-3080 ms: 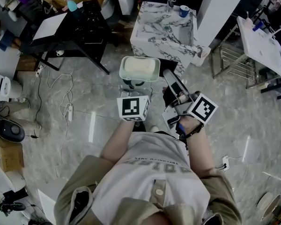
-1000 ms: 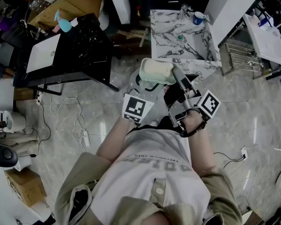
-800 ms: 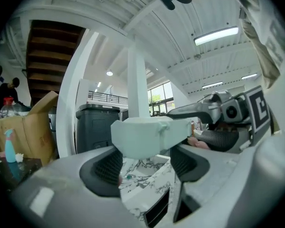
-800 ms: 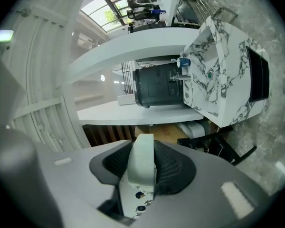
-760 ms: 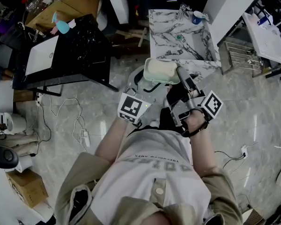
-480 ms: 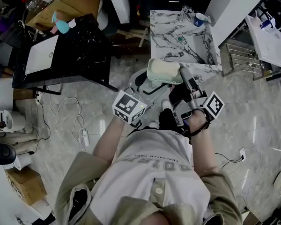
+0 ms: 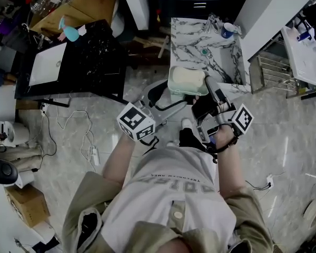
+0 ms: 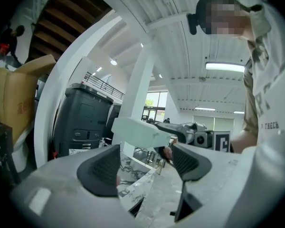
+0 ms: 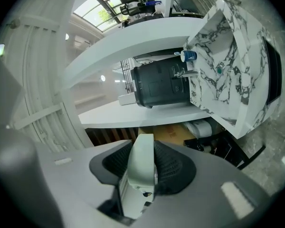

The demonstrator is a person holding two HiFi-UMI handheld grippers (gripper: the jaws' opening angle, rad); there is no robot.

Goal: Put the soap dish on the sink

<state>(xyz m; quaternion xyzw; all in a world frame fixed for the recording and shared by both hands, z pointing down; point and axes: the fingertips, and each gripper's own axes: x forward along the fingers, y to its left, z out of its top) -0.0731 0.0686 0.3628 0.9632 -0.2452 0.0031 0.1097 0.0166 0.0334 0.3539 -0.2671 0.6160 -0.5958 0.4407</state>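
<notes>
Left gripper (image 8: 145, 166) jaws just opening, now wide, nothing between pads; gripper drawn back from soap dish (image 7: 187, 80). Right gripper (image 9: 142, 166) alone clamps dish rim (handover looks done). Dish airborne, nearer sink (image 7: 185, 45) front edge, not yet set down.
</notes>
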